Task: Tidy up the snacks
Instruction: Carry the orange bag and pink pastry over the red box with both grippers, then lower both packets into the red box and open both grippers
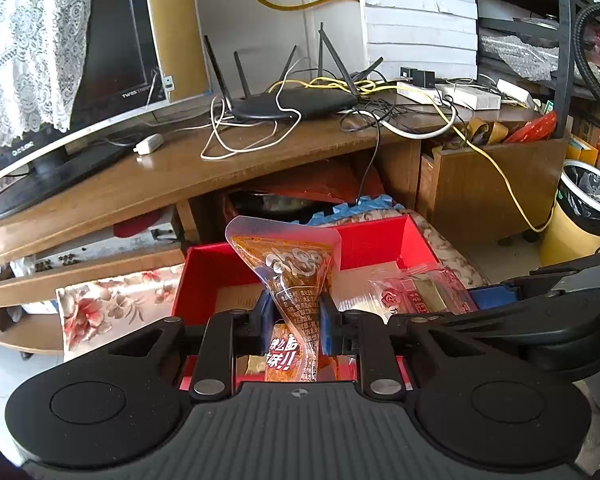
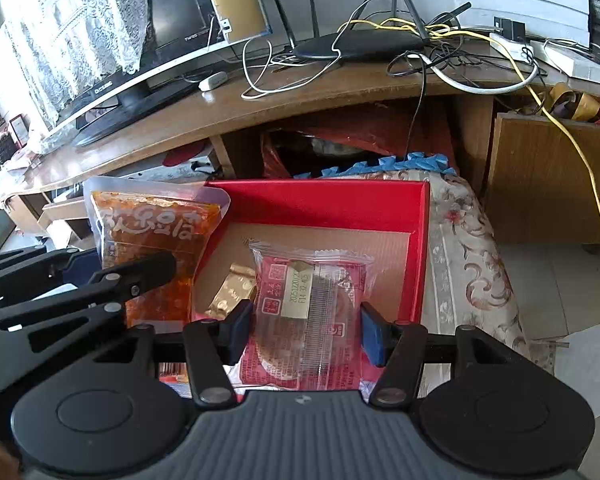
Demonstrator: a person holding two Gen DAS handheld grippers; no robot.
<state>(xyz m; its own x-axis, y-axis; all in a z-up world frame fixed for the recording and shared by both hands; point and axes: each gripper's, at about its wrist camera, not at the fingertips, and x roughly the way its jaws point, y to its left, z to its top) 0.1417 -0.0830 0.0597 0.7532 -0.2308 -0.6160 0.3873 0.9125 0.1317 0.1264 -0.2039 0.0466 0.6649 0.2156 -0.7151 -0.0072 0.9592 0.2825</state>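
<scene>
My left gripper (image 1: 296, 312) is shut on an orange snack pouch (image 1: 292, 276), held upright over the near left part of a red box (image 1: 380, 236). The pouch (image 2: 152, 232) also shows in the right wrist view at the box's left wall. My right gripper (image 2: 306, 328) holds a red-and-clear pastry packet (image 2: 308, 312) between its blue pads, over the red box (image 2: 416, 248). That packet (image 1: 416, 288) shows in the left wrist view too. A small gold wrapped snack (image 2: 232, 288) lies on the box's cardboard floor.
The box sits on a floral cloth (image 2: 472, 264). Behind stands a wooden desk (image 1: 180, 176) with a monitor (image 1: 80, 100), a router (image 1: 296, 104) and tangled cables. A lined bin (image 1: 584, 208) stands on the floor at right. A paper sheet (image 2: 580, 356) lies at right.
</scene>
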